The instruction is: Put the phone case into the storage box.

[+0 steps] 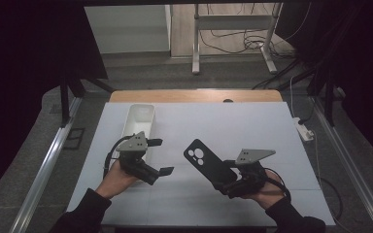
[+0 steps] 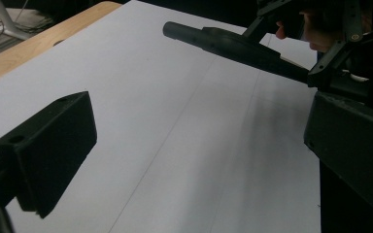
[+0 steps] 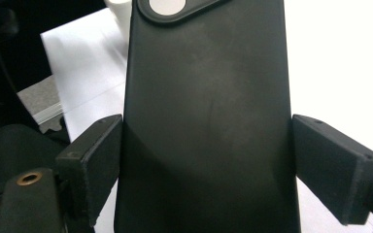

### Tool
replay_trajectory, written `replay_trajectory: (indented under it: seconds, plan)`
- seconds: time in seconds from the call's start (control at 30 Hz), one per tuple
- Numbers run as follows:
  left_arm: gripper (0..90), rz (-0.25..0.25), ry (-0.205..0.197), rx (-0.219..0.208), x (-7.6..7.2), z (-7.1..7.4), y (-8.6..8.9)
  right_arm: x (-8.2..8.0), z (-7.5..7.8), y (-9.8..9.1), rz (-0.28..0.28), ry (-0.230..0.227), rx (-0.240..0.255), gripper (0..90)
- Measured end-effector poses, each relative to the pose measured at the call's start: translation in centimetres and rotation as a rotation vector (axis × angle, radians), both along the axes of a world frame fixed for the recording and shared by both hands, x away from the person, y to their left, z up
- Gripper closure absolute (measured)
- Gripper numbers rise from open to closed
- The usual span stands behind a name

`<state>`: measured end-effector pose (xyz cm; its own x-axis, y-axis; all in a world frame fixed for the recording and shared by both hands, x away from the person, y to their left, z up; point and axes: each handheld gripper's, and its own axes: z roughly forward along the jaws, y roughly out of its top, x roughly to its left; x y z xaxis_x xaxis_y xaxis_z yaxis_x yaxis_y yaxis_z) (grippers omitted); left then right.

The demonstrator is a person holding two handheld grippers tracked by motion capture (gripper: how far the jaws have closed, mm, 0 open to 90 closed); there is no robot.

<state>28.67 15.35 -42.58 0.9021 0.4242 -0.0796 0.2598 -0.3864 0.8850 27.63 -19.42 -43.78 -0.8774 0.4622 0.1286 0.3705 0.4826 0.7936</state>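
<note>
High view: the right gripper (image 1: pixel 226 180) clamps a black phone case (image 1: pixel 208 161) above the white table (image 1: pixel 252 131); the left gripper (image 1: pixel 159 156), jaws wide and empty, sits beside a white tray (image 1: pixel 138 121). Left gripper view: case (image 2: pixel 233 46) edge-on, apparently clear of the table. Right gripper view: both pads (image 3: pixel 94 155) press the case's (image 3: pixel 209 116) long edges.

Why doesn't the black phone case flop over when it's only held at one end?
The phone case sticks out straight from the right gripper without drooping, so it is probably fairly stiff. It looks thin and hollow, so likely light. Its matte surface, pinched at both edges, probably won't slip easily.
</note>
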Motion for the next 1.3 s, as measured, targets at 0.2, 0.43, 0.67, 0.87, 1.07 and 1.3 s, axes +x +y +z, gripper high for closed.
replay_trajectory:
  seconds: [0.2,0.43,0.67,0.87,1.07,1.3]
  plan:
    - [0.0,-0.03,-0.01,0.012,-0.3,-0.2,-0.4,-0.1,0.0,0.5,0.06,-0.005,0.032,14.8]
    - [0.0,-0.069,0.007,-0.006,-0.4,-0.3,-0.8,-0.3,0.1,1.1,0.109,-0.012,0.06,14.7]
    - [0.0,-0.105,0.024,-0.057,-0.3,-0.2,-0.7,-0.5,0.3,1.5,0.147,-0.012,0.084,14.7]
    - [0.0,-0.133,0.014,-0.06,-0.2,-0.3,-0.8,-0.6,0.3,2.0,0.18,-0.018,0.096,14.6]
    - [0.0,-0.168,0.008,-0.081,-0.2,-0.2,-1.1,-0.7,0.4,2.3,0.216,-0.024,0.112,14.6]
    - [0.0,-0.207,0.015,-0.117,-0.2,-0.1,-1.2,-0.8,0.5,2.5,0.233,-0.026,0.126,14.6]
